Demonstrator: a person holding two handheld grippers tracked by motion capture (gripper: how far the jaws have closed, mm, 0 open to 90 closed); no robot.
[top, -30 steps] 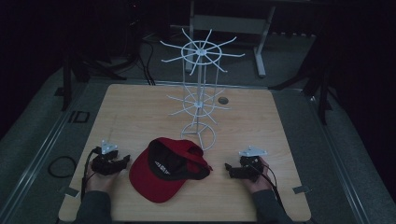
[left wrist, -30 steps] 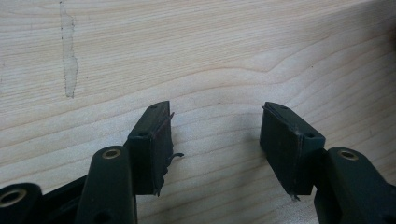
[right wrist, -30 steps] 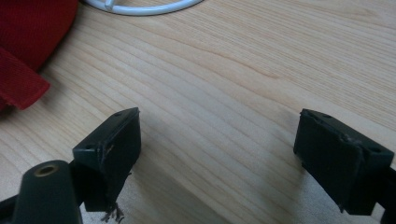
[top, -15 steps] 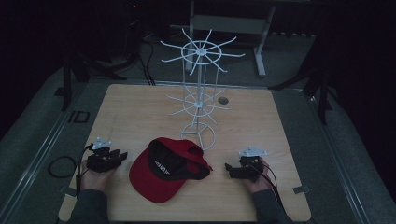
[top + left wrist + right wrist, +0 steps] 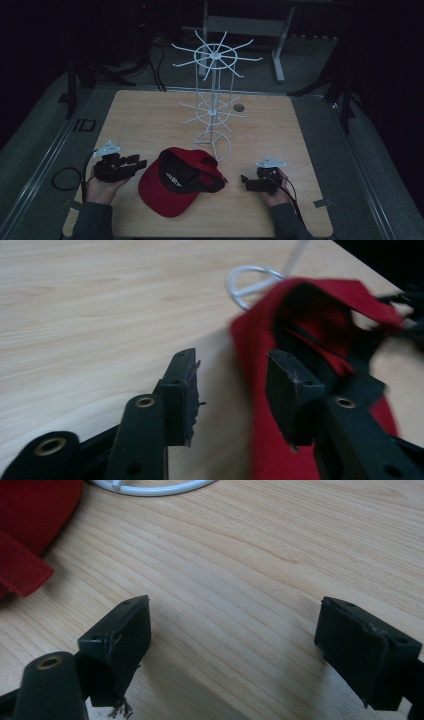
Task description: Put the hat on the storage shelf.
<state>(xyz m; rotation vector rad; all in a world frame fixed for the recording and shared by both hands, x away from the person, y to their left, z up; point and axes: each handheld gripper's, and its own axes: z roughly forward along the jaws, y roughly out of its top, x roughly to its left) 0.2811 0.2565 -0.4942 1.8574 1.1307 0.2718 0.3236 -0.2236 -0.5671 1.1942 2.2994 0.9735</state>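
Left gripper (image 5: 134,163): lifted off the table since a second ago, jaws just reopening slightly, nothing between them. Red cap (image 5: 182,181): upside down at the near table (image 5: 140,115) edge, just beside those jaws, its crown by the white wire rack (image 5: 213,107) base. Right gripper (image 5: 246,181): jaws wide apart, empty, near the cap's strap. Bare wood beyond.

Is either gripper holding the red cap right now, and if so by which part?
Neither. The left gripper and right gripper are open, both clear of the cap.
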